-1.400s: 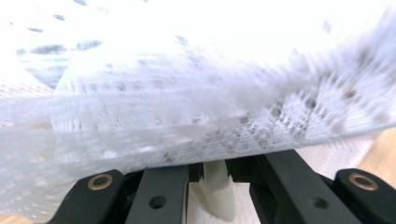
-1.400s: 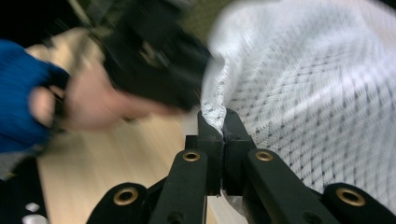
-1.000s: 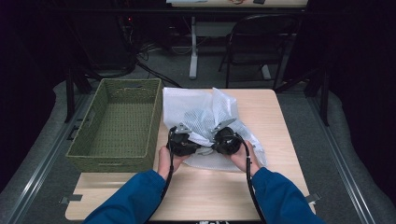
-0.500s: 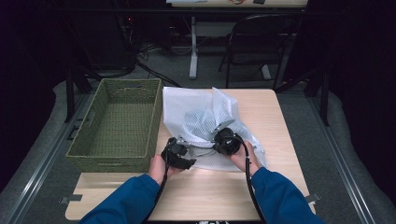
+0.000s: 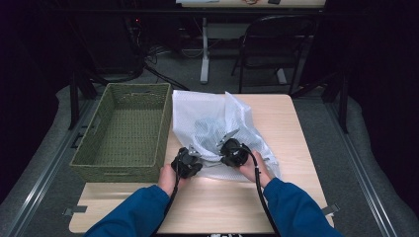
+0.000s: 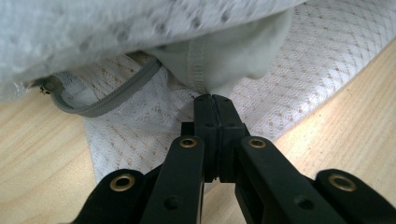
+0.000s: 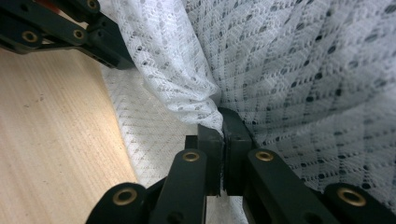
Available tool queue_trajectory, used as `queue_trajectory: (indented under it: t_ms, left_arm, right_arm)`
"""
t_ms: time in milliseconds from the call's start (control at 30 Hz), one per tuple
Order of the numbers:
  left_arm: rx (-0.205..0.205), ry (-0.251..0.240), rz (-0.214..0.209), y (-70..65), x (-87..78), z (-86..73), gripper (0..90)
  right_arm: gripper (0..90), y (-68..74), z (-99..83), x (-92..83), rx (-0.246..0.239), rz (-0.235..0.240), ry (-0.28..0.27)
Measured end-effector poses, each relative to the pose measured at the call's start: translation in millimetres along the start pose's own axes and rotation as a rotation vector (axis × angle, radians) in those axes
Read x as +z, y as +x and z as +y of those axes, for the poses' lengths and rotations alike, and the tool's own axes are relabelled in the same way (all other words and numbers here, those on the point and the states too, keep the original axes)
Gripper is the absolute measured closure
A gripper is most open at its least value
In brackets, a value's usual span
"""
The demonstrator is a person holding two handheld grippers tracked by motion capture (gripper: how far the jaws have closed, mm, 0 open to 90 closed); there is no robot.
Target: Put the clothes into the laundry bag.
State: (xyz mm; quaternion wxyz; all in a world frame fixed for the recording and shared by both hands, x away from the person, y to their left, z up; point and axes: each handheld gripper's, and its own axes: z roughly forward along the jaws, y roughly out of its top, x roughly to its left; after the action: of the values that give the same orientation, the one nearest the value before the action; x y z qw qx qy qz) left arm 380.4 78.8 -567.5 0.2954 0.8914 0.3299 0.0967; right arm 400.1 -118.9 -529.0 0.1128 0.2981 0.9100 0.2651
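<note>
A white mesh laundry bag [image 5: 212, 123] lies crumpled on the wooden table [image 5: 291, 128]. In the left gripper view its grey zipper [image 6: 116, 100] curves along the open mouth. A pale grey cloth [image 6: 229, 56] with a stitched hem sticks out of that mouth, and my left gripper [image 6: 215, 99] is shut on its tip. In the high view my left gripper [image 5: 192, 155] sits at the bag's near left edge. My right gripper [image 7: 222, 120] is shut on a bunched fold of the bag's mesh [image 7: 299, 60], which it holds raised; in the high view it [image 5: 225, 147] is just right of the left one.
A green woven basket [image 5: 148, 168] stands open at the table's left, beside the bag. Bare wood [image 5: 212, 202] stretches from the bag to the near edge. A dark chair [image 5: 276, 44] and a table leg stand beyond the far edge. The left gripper's jaws [image 7: 70, 32] cross the right gripper view's top left.
My left gripper has drawn back toward the near edge of the table, away from the bag's middle. The right gripper has stayed in place on the mesh.
</note>
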Motion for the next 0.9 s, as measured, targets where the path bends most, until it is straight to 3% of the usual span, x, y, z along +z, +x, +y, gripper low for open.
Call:
queue_trajectory:
  t_ms: [267,467,633,767,900]
  left_arm:
    - [-0.001,0.002,-0.051,-1.2,-1.6,-2.0,90.0]
    - [0.013,0.015,-0.102,-2.0,-2.9,-3.0,90.0]
    - [0.018,0.027,-0.125,-2.8,-5.5,-5.3,90.0]
    - [0.043,0.048,-0.163,-7.1,-9.0,-8.4,90.0]
    - [0.068,0.062,-0.173,-10.3,-12.8,-11.8,90.0]
  right_arm:
    - [89.0,0.3,-0.9,1.9,-0.004,0.01,0.002]
    - [89.0,7.3,1.3,5.5,-0.036,0.014,0.021]
    - [89.2,9.4,6.1,12.7,-0.043,-0.071,0.027]
    - [89.3,7.0,10.4,18.9,-0.044,-0.136,0.04]
    - [89.3,3.7,13.4,24.2,-0.052,-0.184,0.04]
